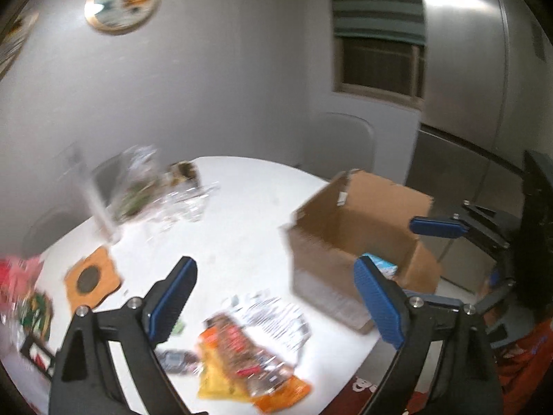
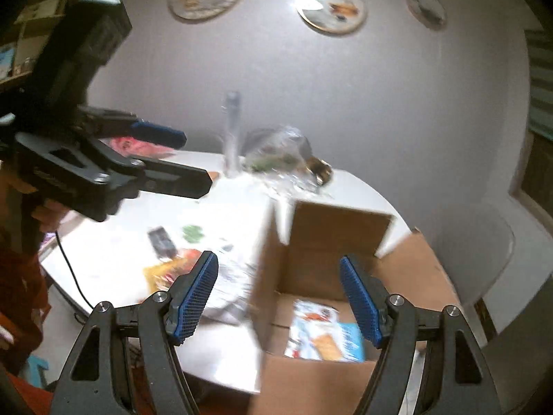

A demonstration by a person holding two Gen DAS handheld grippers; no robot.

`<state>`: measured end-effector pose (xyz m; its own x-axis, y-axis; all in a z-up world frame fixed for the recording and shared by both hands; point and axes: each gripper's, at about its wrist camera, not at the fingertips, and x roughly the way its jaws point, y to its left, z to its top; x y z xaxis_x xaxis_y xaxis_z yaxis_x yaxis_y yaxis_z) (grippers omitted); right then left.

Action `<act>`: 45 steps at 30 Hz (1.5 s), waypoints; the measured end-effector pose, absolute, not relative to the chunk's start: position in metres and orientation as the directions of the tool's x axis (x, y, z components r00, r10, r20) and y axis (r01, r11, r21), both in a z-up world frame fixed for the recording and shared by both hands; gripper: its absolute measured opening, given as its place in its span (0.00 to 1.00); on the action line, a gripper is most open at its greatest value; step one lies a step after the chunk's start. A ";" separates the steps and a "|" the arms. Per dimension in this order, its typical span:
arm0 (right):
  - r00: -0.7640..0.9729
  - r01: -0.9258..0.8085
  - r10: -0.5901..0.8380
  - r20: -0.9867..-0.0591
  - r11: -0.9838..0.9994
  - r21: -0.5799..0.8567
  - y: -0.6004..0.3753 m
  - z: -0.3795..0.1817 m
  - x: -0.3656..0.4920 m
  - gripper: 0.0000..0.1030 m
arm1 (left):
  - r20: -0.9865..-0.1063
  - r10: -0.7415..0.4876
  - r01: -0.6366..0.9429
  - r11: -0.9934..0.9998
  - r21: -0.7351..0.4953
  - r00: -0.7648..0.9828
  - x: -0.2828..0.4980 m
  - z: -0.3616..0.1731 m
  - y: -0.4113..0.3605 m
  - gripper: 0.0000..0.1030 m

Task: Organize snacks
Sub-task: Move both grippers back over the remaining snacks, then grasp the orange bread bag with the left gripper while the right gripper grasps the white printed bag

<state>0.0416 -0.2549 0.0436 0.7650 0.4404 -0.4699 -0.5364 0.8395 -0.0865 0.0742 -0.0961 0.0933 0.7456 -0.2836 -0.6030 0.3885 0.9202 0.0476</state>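
Cardboard box (image 2: 331, 276) stands open at the 3 o'clock side of the white bench (image 1: 242, 228); one blue-and-white packet (image 2: 325, 332) lies flat on its floor. Remaining snacks are loose on the bench near the 6 o'clock edge — an orange-and-yellow bag (image 1: 249, 363) overlapping a silver striped packet (image 1: 276, 318), and a small dark wrapper (image 1: 176, 359) just beside them.

Left hand-held gripper (image 1: 273, 301): jaws spread wide, nothing between them, held above the pile. Right hand-held gripper (image 2: 280, 297): jaws likewise spread and empty, held over the box's near-left wall. Both views are motion-blurred, so fine detail is uncertain.

Risks, as judged:
- Overlapping packets may be pinched together, or the slick top bag may slide out of a shallow grip — a flat foil lying on a hard surface offers little edge.
- Pile sits close to the bench edge; a sideways nudge could push a packet off.
- Box flaps stand up; a flap could be clipped on the way in and the light box shifted.
- The two hand-held grippers work close together and could collide over the box.
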 end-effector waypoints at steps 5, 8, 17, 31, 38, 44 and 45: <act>0.731 -0.607 0.508 -0.456 0.789 -0.096 -0.204 0.042 0.023 0.68 | -0.603 -0.189 0.271 0.962 0.046 0.775 0.057 0.064 -0.035 0.88; 0.710 -0.634 0.530 -0.464 0.768 -0.092 -0.177 0.031 0.017 0.68 | -0.621 -0.159 0.204 0.979 0.001 0.768 0.050 0.037 0.001 0.88; 0.681 -0.586 0.473 -0.559 0.809 -0.030 -0.132 -0.045 0.057 0.67 | -0.679 -0.143 0.125 0.989 -0.076 0.720 0.041 -0.046 0.047 0.87; 0.760 -0.367 0.290 -0.581 0.930 -0.016 -0.137 -0.119 0.086 0.67 | -0.671 -0.335 0.275 0.941 -0.199 0.661 0.066 -0.077 0.004 0.87; 0.758 -0.348 0.293 -0.583 0.937 0.020 -0.141 -0.132 0.097 0.67 | -0.708 -0.346 0.309 0.932 -0.187 0.615 0.094 -0.091 -0.024 0.74; 0.768 -0.351 0.289 -0.572 0.937 0.003 -0.141 -0.136 0.103 0.67 | -0.724 -0.289 0.285 0.949 -0.132 0.626 0.104 -0.100 -0.034 0.64; 0.771 -0.348 0.286 -0.568 0.938 0.001 -0.141 -0.137 0.104 0.67 | -0.727 -0.272 0.277 0.954 -0.117 0.630 0.104 -0.100 -0.034 0.59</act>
<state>0.1041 -0.1405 -0.1369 0.7713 0.2865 -0.5684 -0.3475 0.9377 0.0010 0.1039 -0.0338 -0.1001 0.6305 -0.2723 -0.7269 0.2773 0.9537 -0.1167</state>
